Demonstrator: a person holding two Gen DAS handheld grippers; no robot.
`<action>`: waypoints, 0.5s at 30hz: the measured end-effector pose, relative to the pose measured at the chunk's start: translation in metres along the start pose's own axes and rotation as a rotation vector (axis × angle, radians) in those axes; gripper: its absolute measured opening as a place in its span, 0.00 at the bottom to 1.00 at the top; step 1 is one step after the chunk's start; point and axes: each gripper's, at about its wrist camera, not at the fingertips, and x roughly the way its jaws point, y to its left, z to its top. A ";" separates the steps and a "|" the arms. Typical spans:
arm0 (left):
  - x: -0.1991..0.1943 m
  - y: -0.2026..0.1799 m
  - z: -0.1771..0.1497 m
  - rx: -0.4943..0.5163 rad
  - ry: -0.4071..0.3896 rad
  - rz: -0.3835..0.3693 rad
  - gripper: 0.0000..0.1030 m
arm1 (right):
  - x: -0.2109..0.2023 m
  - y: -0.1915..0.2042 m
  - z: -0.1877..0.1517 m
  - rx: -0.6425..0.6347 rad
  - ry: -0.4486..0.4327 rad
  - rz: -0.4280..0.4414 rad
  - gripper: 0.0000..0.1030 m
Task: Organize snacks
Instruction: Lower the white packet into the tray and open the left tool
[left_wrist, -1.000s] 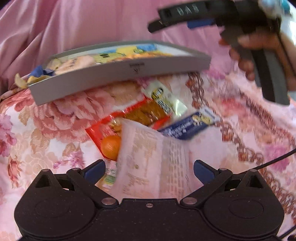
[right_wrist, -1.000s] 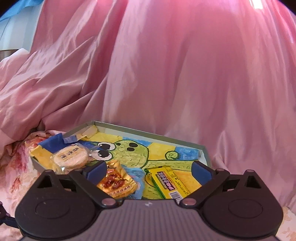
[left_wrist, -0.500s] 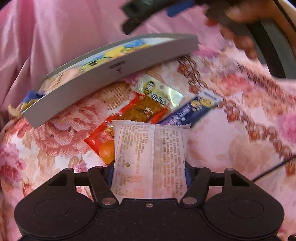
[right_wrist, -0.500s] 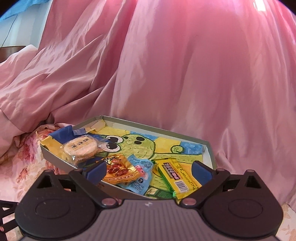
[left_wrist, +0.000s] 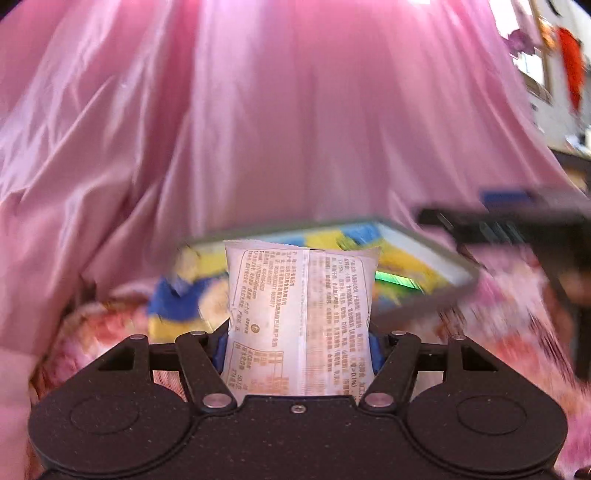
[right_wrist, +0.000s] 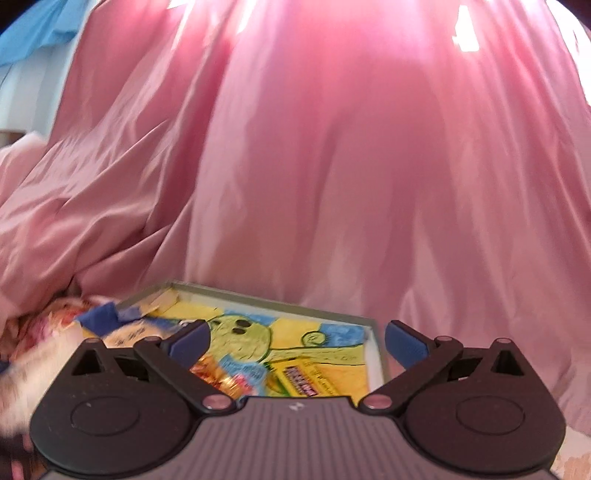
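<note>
Snacks are being gathered into a shallow grey tray (right_wrist: 375, 343) whose floor carries a drawn green cartoon figure on yellow and blue.

Step in hand: transfer of one item. My left fingers (left_wrist: 299, 343) are closed partway on a white snack packet (left_wrist: 301, 317), their blue pads pressing its two side edges. The jaws have just been closing and the packet is between them. It stands upright, clear of the flowered cloth (left_wrist: 92, 328) below, with the tray just beyond its top edge.

My right fingers (right_wrist: 297, 341) stand wide apart and hold nothing. They hover over the near edge of the tray. Between and just beyond them lie a yellow bar packet (right_wrist: 306, 382), a gold-and-red wrapper (right_wrist: 218, 376) and a light blue wrapper (right_wrist: 242, 369); a round wrapped cake (right_wrist: 129, 334) lies beyond the left-hand finger.

Next move, in my judgement: carry the white packet forward over the tray rim and release it on a bare part of the floor. The tray appears tilted in the left view, so the drop needs to be low and well inside the wall.

Writing: the white packet shows its back, dense printed text in boxed panels, seemingly Chinese, too small to read. Lettering on the yellow bar is blurred. No brand is legible.
</note>
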 end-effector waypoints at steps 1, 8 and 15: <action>0.007 0.005 0.010 -0.020 -0.007 0.013 0.65 | 0.001 -0.003 0.000 0.015 0.002 -0.008 1.00; 0.063 0.037 0.042 -0.143 0.060 0.085 0.66 | -0.003 -0.009 -0.010 0.038 0.024 -0.016 1.00; 0.090 0.054 0.036 -0.232 0.153 0.098 0.78 | -0.017 -0.001 -0.024 -0.007 0.049 0.023 1.00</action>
